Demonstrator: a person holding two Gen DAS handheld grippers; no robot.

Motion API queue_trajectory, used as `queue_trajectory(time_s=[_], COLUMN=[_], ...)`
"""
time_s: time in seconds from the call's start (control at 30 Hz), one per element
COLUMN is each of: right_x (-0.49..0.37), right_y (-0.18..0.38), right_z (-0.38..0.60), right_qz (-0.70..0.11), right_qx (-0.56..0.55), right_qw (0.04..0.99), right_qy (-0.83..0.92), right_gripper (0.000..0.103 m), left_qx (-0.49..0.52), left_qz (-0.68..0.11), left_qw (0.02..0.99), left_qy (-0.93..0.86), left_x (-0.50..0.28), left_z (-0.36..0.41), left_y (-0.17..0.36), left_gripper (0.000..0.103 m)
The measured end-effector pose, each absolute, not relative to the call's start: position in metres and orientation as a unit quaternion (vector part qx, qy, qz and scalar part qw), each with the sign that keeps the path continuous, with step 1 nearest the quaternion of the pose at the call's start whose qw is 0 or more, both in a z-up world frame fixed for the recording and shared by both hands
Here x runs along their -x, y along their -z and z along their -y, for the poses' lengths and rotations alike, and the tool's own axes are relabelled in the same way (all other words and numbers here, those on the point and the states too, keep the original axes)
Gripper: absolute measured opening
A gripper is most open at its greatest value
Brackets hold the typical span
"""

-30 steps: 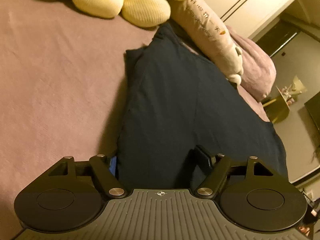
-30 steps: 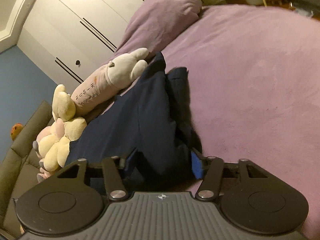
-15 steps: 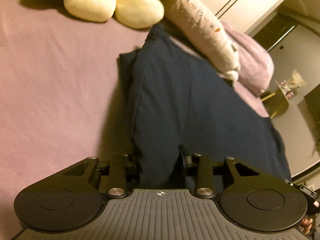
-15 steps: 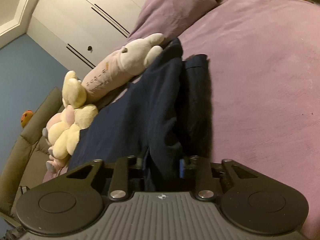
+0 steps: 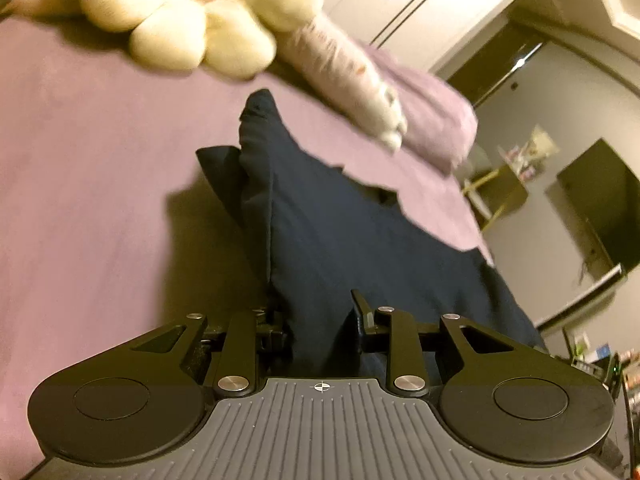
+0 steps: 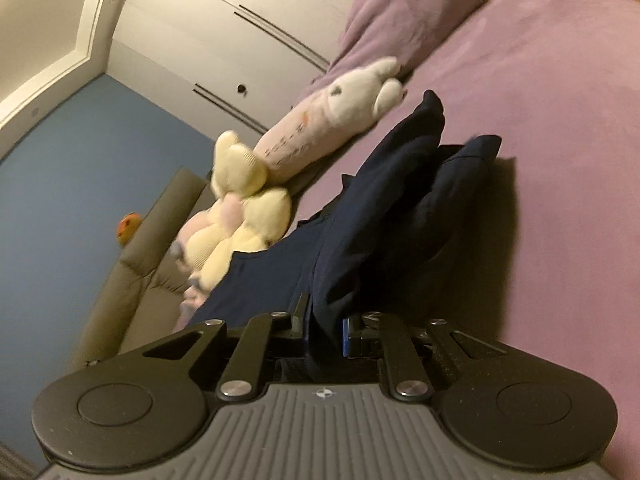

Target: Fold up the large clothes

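Nearest in the left wrist view, the left gripper (image 5: 320, 316), jaws narrow and closing, with a bunched edge of the navy garment (image 5: 340, 240) clamped between them; in the right wrist view, the right gripper (image 6: 324, 320), jaws narrower still and closing, pinching a fold of the same navy garment (image 6: 380, 216) between the black finger and the blue pad (image 6: 346, 336). Beyond both tools, dark cloth pulled up off the purple bedspread (image 5: 100, 168), sagging away from the jaws, far corners trailing on the cover and throwing a shadow beside it. Farther back, a cream plush toy (image 5: 180, 28) and a long pale plush (image 6: 320, 132) near the garment's far tip; then a purple pillow (image 6: 408, 4); last, white wardrobe doors (image 6: 224, 28).
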State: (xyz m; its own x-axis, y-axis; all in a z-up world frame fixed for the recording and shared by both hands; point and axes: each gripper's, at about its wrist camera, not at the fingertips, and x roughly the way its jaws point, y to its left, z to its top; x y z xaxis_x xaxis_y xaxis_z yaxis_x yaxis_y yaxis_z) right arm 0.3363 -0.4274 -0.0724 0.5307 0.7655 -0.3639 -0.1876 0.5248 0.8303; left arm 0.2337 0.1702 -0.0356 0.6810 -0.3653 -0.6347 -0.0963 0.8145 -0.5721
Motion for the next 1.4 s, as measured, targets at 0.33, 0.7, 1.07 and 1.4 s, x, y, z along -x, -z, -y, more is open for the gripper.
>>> queue_trajectory(time_s=[0.33, 0.7, 1.07, 1.4], right_x=[-0.230, -0.295, -0.377, -0.385], right_y=[0.053, 0.028, 0.102, 0.135], right_z=[0.448, 0.288, 0.204, 0.187], right_qz=[-0.412, -0.297, -0.372, -0.335], right_qx=[-0.273, -0.118, -0.072, -0.044], right_qw=[0.863, 0.936, 0.917, 0.929], right_qy=[-0.104, -0.147, -0.127, -0.149], right_gripper=[0.058, 0.044, 0.011, 0.008], left_qx=[0.266, 0.163, 0.085, 0.075], left_qz=[-0.378, -0.322, -0.316, -0.325], left_qw=[0.883, 0.933, 0.941, 0.937], left_qy=[-0.080, 0.005, -0.090, -0.100], left_x=[-0.146, -0.274, -0.355, -0.365], left_z=[-0.167, -0.040, -0.026, -0.030], left_y=[0.042, 0.036, 0.099, 0.119], left_gripper=[0.080, 0.097, 0.097, 0.103])
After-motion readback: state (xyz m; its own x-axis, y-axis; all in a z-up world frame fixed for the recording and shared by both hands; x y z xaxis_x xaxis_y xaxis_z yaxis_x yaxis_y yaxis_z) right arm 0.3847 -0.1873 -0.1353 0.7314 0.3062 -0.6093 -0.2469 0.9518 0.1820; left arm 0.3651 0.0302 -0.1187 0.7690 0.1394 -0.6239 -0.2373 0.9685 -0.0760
